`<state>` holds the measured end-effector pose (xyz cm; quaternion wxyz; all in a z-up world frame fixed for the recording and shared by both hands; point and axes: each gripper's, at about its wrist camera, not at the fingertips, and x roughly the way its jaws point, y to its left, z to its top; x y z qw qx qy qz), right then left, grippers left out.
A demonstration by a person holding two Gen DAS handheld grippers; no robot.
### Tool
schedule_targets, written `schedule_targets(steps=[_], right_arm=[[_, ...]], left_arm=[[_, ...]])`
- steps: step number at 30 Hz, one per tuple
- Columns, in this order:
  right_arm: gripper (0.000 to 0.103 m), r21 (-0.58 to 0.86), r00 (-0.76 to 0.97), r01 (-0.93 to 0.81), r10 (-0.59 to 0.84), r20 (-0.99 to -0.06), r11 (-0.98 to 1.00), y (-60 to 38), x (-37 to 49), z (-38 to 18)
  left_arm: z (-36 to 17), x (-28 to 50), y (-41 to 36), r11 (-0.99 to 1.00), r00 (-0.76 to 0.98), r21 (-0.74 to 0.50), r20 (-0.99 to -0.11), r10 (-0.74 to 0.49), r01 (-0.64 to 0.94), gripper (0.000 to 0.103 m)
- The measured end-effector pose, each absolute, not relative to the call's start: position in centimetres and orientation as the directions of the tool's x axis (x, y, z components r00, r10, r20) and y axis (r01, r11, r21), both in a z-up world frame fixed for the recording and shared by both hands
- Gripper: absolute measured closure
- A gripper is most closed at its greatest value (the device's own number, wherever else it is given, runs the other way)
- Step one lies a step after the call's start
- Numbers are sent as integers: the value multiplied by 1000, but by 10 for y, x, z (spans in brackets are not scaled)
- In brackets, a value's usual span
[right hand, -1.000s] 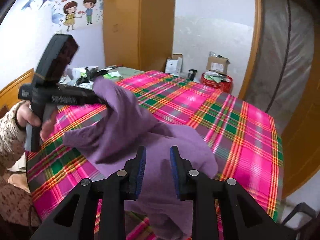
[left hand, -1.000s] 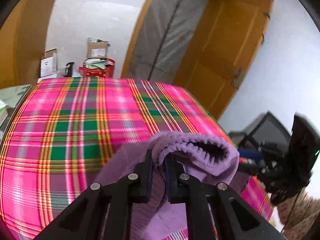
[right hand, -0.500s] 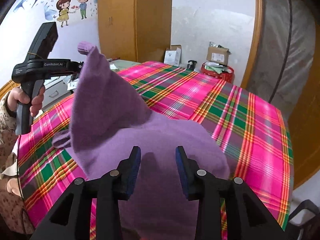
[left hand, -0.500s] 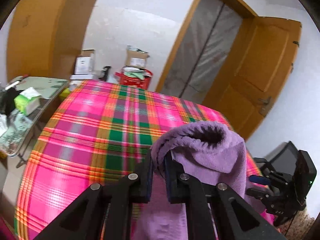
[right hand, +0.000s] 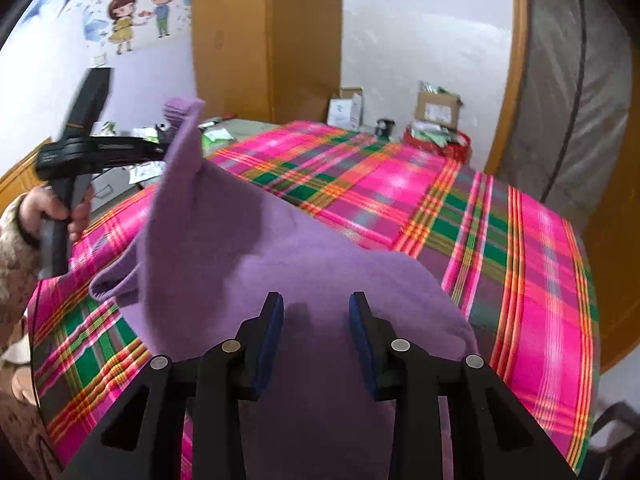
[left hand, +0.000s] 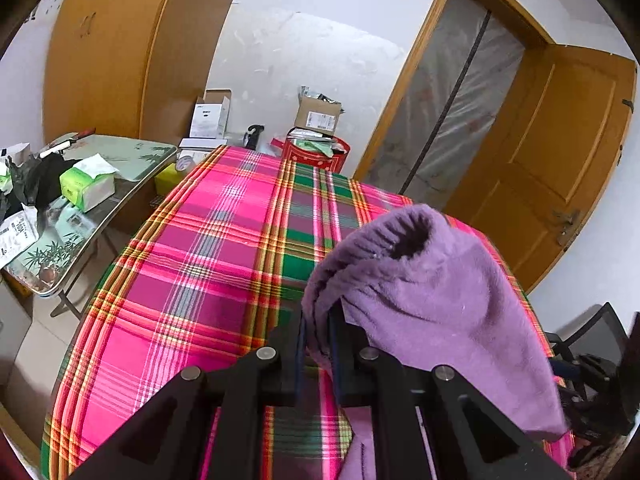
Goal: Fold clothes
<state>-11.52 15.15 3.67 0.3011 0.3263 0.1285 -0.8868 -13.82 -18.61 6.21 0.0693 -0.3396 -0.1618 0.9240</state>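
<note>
A purple fleece garment (right hand: 280, 264) lies on a bed covered with a pink and green plaid cloth (right hand: 520, 264). My left gripper (left hand: 318, 322) is shut on the garment's ribbed edge (left hand: 360, 248) and holds it raised, the fabric draping to the right. In the right wrist view that same left gripper (right hand: 160, 148) shows at the left, held by a hand (right hand: 52, 212), with a purple corner standing up from it. My right gripper (right hand: 316, 312) is open just above the garment's body, nothing between its pads.
A side table (left hand: 100, 184) with a tissue pack (left hand: 88, 184) and clutter stands left of the bed. Cardboard boxes (left hand: 318, 114) and a red bin (left hand: 316, 152) sit beyond the far end. A wooden door (left hand: 560, 168) and a dark chair (left hand: 592, 344) are on the right.
My left gripper has lifted the garment's edge higher and swung left, pulling the fabric up. My right gripper's jaws have widened over the garment.
</note>
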Motion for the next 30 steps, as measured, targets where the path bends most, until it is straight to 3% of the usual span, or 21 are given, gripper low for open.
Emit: schedule_targets(steps=[14, 30], right_arm=[[66, -53, -607, 698, -550, -574, -714, 175, -61, 61], [66, -117, -571, 708, -467, -675, -696, 170, -65, 35]], left_arm=[[53, -144, -190, -934, -746, -356, -627, 224, 18, 92], [50, -146, -192, -931, -739, -363, -635, 227, 26, 92]])
